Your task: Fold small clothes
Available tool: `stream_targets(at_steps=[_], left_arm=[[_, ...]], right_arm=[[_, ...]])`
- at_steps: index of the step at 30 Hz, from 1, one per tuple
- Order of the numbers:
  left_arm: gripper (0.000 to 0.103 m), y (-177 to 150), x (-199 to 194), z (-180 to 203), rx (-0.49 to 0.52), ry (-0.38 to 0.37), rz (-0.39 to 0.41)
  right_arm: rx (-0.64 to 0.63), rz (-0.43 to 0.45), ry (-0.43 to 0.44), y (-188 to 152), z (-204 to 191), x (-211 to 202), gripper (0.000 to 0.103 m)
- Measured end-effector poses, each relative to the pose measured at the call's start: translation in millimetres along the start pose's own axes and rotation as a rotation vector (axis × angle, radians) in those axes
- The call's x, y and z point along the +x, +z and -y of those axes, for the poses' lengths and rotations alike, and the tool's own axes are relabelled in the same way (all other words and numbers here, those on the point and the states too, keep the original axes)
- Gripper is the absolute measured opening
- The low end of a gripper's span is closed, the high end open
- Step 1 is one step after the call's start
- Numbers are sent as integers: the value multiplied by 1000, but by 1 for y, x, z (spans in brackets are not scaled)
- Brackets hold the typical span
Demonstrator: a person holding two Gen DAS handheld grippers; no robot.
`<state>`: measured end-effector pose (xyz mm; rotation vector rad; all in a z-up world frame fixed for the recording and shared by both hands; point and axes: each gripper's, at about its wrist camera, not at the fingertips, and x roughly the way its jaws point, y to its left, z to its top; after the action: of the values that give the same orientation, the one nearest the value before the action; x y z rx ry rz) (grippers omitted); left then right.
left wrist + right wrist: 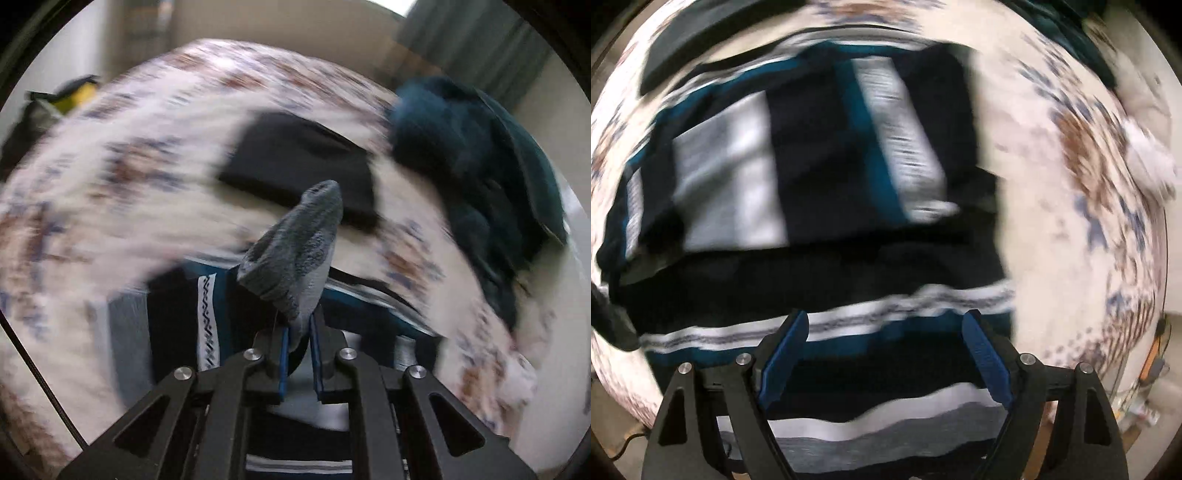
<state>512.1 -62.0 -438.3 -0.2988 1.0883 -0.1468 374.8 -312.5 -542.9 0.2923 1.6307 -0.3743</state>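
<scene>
Both of my wrist views are smeared with blur, so I report only what reads clearly. At the far left of the left wrist view I see a dark bag with a yellow patch (72, 96) beside the bed; I cannot tell what is in it. The bed itself is covered by a soft white bedspread with a brown and blue floral print (122, 177). Near the middle, my left gripper (298, 338) is clamped on a small grey knitted sock (295, 251), its blue-padded fingers pinching the sock's lower end so that the ribbed fabric stands up and away from the tongs. Beyond the sock, farther off, a flat black folded cloth (295, 158) lies on the bedspread. Just under the sock is a folded striped garment in navy, teal, white and grey (207, 317), with a patterned white band. To the far right sits a crumpled heap of dark teal clothing (476, 170), well apart from the sock.

In the right wrist view, my right gripper (884, 363) hangs with its jaws spread wide and nothing between them, directly above the striped garment (812, 177), which fills most of that view. The floral bedspread (1071, 184) shows to its right.
</scene>
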Motion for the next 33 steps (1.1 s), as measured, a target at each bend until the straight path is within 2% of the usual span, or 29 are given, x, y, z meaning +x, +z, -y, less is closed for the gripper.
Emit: stream_targets(at_steps=[3, 6, 9, 11, 13, 14, 17, 18, 20, 25, 29, 30, 31, 32, 33], left_arm=[[12, -4, 35, 47, 38, -25, -112], [12, -6, 49, 60, 65, 24, -137], [32, -4, 41, 55, 82, 84, -116], [41, -1, 21, 34, 64, 136, -60], [70, 1, 3, 14, 36, 209, -5], [75, 2, -4, 4, 21, 248, 27], [77, 3, -27, -39, -12, 416, 126], [77, 2, -31, -51, -7, 503, 138], [77, 1, -30, -71, -1, 610, 129], [77, -13, -27, -124, -65, 684, 43], [77, -26, -23, -143, -96, 706, 10], [77, -29, -23, -146, -106, 705, 4], [77, -32, -21, -148, -118, 701, -4], [77, -35, -20, -152, -134, 692, -12], [77, -37, -19, -156, -150, 681, -20]], right_arm=[[59, 11, 25, 13, 41, -5, 87], [89, 37, 78, 27, 74, -16, 87], [97, 57, 171, 37, 90, -27, 87], [79, 52, 226, 45, 88, -33, 87], [42, 51, 284, 52, 78, -38, 87], [23, 52, 312, 57, 73, -39, 87], [-50, 51, 433, 79, 33, -44, 87], [-66, 51, 449, 85, 21, -44, 87], [-87, 49, 464, 101, -7, -39, 87], [-80, 26, 490, 144, -67, -12, 87], [-72, -28, 479, 162, -104, 19, 85], [-88, -36, 453, 162, -115, 25, 78], [-106, -33, 421, 159, -121, 29, 32], [-135, -10, 364, 155, -126, 26, 5], [-143, 50, 324, 150, -125, 15, 5]])
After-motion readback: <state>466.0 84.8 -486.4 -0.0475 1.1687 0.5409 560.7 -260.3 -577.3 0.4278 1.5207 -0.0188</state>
